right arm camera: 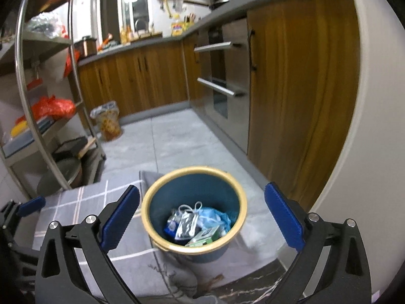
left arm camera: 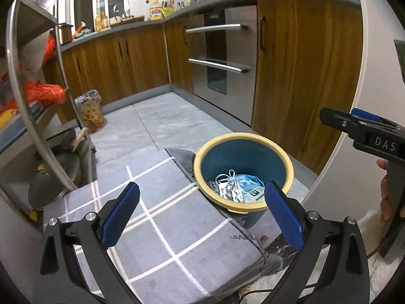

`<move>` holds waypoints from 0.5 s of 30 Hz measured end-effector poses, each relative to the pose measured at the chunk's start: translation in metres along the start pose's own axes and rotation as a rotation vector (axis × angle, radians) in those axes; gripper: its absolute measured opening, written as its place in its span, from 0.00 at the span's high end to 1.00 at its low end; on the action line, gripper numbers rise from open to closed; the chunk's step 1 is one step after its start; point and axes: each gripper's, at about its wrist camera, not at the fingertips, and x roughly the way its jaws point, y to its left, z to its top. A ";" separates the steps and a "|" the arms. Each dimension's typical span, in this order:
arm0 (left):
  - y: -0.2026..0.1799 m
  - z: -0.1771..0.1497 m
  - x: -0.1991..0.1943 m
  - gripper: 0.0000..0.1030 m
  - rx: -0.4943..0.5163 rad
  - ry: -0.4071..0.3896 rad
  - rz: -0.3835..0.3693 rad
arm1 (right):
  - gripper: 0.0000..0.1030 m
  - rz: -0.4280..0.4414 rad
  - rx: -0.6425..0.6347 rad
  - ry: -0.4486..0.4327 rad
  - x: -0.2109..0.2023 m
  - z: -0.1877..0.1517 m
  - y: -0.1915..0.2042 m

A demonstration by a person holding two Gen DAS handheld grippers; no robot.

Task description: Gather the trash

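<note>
Both pairs of blue-padded fingers stand spread wide with nothing between them: the left gripper (left arm camera: 202, 212) hovers over a grey checked mat (left arm camera: 157, 217), the right gripper (right arm camera: 202, 215) above the trash bin (right arm camera: 195, 210).

At far left a steel shelf rack (right arm camera: 25, 81) holds orange plastic bags (right arm camera: 54, 107); a pot lid (left arm camera: 54, 177) leans at its foot. Beyond it a lined floor bin with an orange pattern (right arm camera: 107, 121) stands against the wooden cabinets (right arm camera: 141, 81). The trash bin, blue with a cream rim (left arm camera: 202, 157), stands upright, its mouth facing up and its long axis vertical, partly on the mat's far edge. Inside it lie crumpled wrappers, a blue plastic bag (right arm camera: 215, 215) and a small green-and-white carton (right arm camera: 205, 235). To its right come a steel built-in oven (left arm camera: 222, 58) and a white rounded wall corner (right arm camera: 359, 126).

Nothing lies between either gripper and the bin's mouth.

Only the left wrist view shows the right gripper's handle (left arm camera: 374, 139) and the hand (left arm camera: 386, 195) holding it. Only the right wrist view looks straight down into the bin.
</note>
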 end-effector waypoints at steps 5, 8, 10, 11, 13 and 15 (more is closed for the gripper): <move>0.005 -0.002 -0.016 0.06 -0.014 -0.066 0.017 | 0.05 -0.002 0.018 -0.009 -0.006 -0.005 0.006; 0.009 -0.001 -0.019 0.05 -0.045 -0.096 0.041 | 0.05 -0.008 -0.025 -0.034 -0.009 -0.006 0.017; 0.013 -0.001 -0.022 0.05 -0.063 -0.113 0.072 | 0.05 -0.015 -0.044 -0.045 -0.011 -0.007 0.021; 0.014 0.000 -0.023 0.05 -0.068 -0.123 0.081 | 0.05 -0.016 -0.054 -0.047 -0.011 -0.008 0.023; 0.016 0.000 -0.026 0.05 -0.072 -0.146 0.085 | 0.05 -0.021 -0.068 -0.051 -0.012 -0.009 0.026; 0.016 0.001 -0.026 0.05 -0.076 -0.152 0.085 | 0.05 -0.025 -0.071 -0.053 -0.012 -0.009 0.027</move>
